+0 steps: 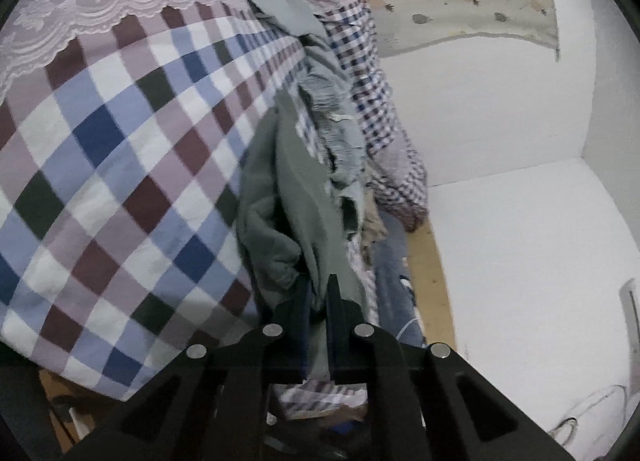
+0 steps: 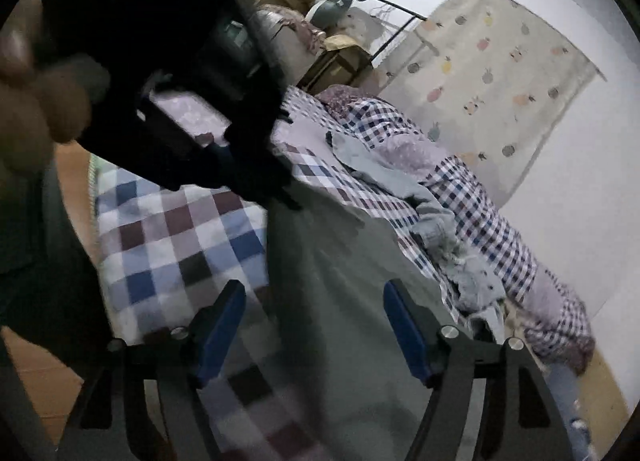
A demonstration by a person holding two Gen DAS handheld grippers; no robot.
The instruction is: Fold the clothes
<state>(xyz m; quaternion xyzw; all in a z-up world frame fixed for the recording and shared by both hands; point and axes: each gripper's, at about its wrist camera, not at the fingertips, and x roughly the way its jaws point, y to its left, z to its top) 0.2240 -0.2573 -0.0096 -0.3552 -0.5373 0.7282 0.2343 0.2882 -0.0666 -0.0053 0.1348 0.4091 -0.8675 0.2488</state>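
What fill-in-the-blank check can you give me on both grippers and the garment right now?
1. The left gripper is shut on the grey-green ____.
2. The right gripper has its jaws ____.
3. The garment hangs over a ____-patterned bedspread.
4. The pads on the right gripper are ____ in colour.

Missing words: garment; open; checked; blue

Both views are dim and flat, with soft indoor light and no glare; the white wall (image 1: 500,109) is the brightest area. The fisheye lens bends straight edges and leaves black corners around a round picture. In the right wrist view the hand (image 2: 36,101) at upper left is dark, blurred and out of focus, and the checked bedcover (image 2: 168,245) below smears with motion.
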